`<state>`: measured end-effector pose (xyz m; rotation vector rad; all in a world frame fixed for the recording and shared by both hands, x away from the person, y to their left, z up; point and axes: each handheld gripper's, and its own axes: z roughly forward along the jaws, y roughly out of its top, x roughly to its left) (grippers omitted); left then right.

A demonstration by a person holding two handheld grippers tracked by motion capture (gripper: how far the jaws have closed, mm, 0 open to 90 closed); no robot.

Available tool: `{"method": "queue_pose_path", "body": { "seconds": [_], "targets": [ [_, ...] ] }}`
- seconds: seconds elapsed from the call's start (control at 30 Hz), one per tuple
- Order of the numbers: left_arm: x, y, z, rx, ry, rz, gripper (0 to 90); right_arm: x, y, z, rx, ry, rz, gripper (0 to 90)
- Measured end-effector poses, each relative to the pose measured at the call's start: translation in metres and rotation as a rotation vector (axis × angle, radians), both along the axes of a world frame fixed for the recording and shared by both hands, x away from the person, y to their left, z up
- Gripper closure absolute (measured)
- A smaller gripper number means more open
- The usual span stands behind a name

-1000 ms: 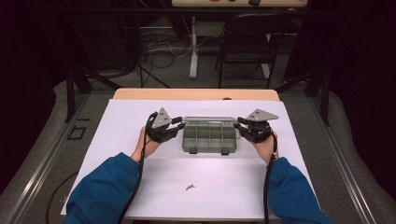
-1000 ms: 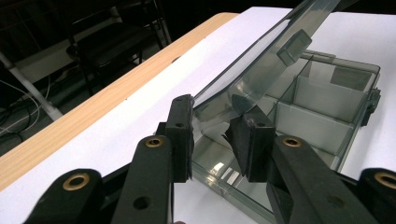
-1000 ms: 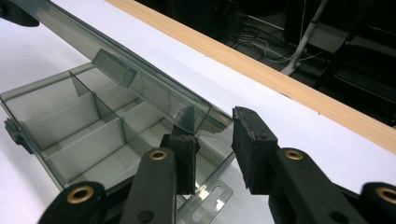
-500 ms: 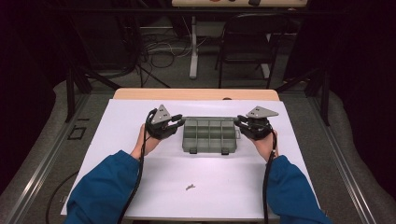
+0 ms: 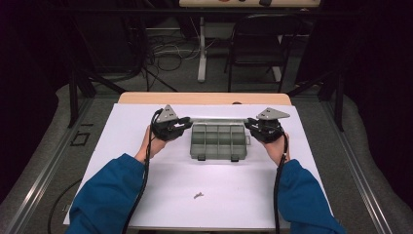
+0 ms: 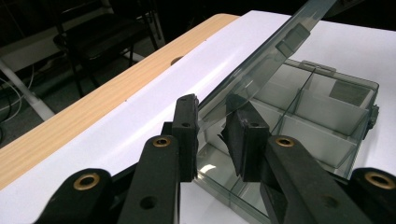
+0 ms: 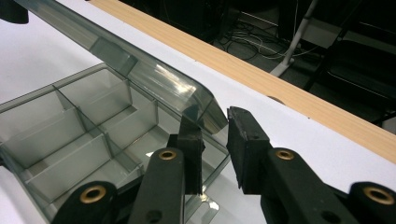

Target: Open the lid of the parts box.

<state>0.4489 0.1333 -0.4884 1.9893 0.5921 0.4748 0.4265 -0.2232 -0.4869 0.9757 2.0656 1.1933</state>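
Compartment box (image 5: 217, 141) at mid-bench, on the white sheet (image 5: 146, 195), unmoved against the two earlier high views. Compartments open to view, apparently empty. Clear lid (image 5: 219, 118) hinged along the 12 o'clock side of the box and raised off it, seen from above as a thin pale bar. Left gripper (image 5: 187, 125) at the box's 10 o'clock corner, right gripper (image 5: 249, 126) at its 2 o'clock corner, both hands in much the same spots as a second ago. Main change: jaws, not hands. Right jaws just been closing, with the lid's rounded corner (image 7: 205, 109) between them. From the left gripper view, left gripper (image 6: 212, 135) astride the other end of the lid (image 6: 280, 42), rim filling the gap between the pads (image 6: 243, 135). From the right gripper view, right gripper (image 7: 215, 140) much the same, near pad partly behind the clear plastic, far pad hard against the corner. Reading: both pairs of jaws clenched on the lid, one at each end, though pad contact hard to confirm through the plastic. Meaning for the work: grip now settled at both ends, lid mid-swing, ready for an even turn about the hinge. Risk: twisting the lid, or dragging the light box across the sheet. Small loose piece (image 5: 197, 195) at 6 o'clock of the box, well apart, untouched.
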Motion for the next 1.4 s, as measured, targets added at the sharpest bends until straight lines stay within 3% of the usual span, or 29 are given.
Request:
{"method": "queue_pose_path", "body": {
  "seconds": [0.27,1.0,1.27,1.4],
  "targets": [
    [0.005,-0.001,0.003,-0.001,0.003,0.015,76.2,0.005,0.000,-0.001,0.002,-0.003,-0.012,77.7],
    [0.019,-0.010,0.003,0.013,-0.044,0.083,80.0,0.022,0.002,-0.001,0.020,-0.009,-0.068,82.1],
    [0.027,-0.013,-0.003,0.017,-0.017,0.115,80.7,0.025,0.004,-0.003,0.027,-0.009,-0.097,82.8],
    [0.031,-0.014,-0.009,-0.002,0.005,0.129,80.7,0.030,0.004,-0.002,0.026,0.009,-0.106,83.2]
  ]
}}
